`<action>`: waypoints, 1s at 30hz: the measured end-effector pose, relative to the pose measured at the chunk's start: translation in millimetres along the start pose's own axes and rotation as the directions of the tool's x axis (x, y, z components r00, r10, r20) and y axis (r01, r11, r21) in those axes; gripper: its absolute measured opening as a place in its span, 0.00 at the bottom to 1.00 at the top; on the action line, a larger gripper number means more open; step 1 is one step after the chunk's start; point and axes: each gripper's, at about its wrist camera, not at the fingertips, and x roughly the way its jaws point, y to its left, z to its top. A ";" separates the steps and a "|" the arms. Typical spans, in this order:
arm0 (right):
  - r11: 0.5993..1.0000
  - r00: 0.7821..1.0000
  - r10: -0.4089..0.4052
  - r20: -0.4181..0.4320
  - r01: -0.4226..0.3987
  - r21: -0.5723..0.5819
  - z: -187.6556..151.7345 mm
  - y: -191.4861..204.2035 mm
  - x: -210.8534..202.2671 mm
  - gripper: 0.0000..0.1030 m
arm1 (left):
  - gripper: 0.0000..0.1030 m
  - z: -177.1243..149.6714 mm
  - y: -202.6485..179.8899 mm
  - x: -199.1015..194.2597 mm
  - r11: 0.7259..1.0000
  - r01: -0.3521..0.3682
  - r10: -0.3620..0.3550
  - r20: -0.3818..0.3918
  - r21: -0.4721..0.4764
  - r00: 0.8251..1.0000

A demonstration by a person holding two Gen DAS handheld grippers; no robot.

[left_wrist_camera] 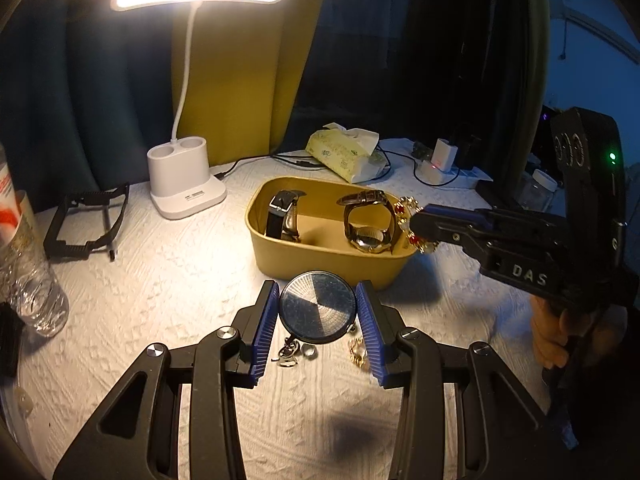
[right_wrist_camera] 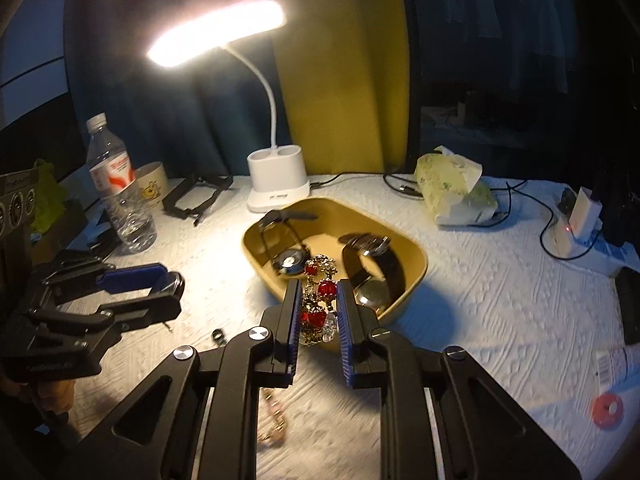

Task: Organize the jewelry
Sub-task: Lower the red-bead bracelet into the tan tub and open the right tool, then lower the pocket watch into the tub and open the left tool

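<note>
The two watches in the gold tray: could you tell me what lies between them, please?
Only bare tray floor separates the black-strap watch from the brown-strap watch in the left wrist view. In the right wrist view, the held red-and-gold bracelet overlaps that gap inside the gold tray.

A white textured cloth is covering the bench [right_wrist_camera: 460,280], and a yellow tray [left_wrist_camera: 280,256], white lamp base [left_wrist_camera: 186,184], water bottle [right_wrist_camera: 120,200], tissue pack [right_wrist_camera: 456,196] and loose trinkets [left_wrist_camera: 290,354] are lying on it

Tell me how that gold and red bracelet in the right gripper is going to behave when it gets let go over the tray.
The bracelet looks linked, so it will probably flop and bunch rather than hold shape. It hangs over the tray edge beside a watch, so part may drape over the rim. The red stones could snag.
</note>
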 end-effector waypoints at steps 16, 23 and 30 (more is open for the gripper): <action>0.999 0.999 0.050 -0.012 -0.050 -0.009 -0.4 -16.2 24.2 0.23 | 0.41 24.0 -12.3 27.0 0.999 -0.006 0.006 -0.008 0.044 1.000; 0.999 0.999 0.050 0.009 -0.050 0.020 -0.9 -27.2 18.7 0.38 | 0.41 31.2 -24.0 41.3 0.997 0.003 -0.001 -0.022 0.082 1.000; 0.997 0.999 0.049 0.015 -0.050 0.059 -5.8 -40.0 15.4 0.40 | 0.41 35.9 -26.9 72.1 0.994 -0.009 0.017 -0.074 0.109 0.997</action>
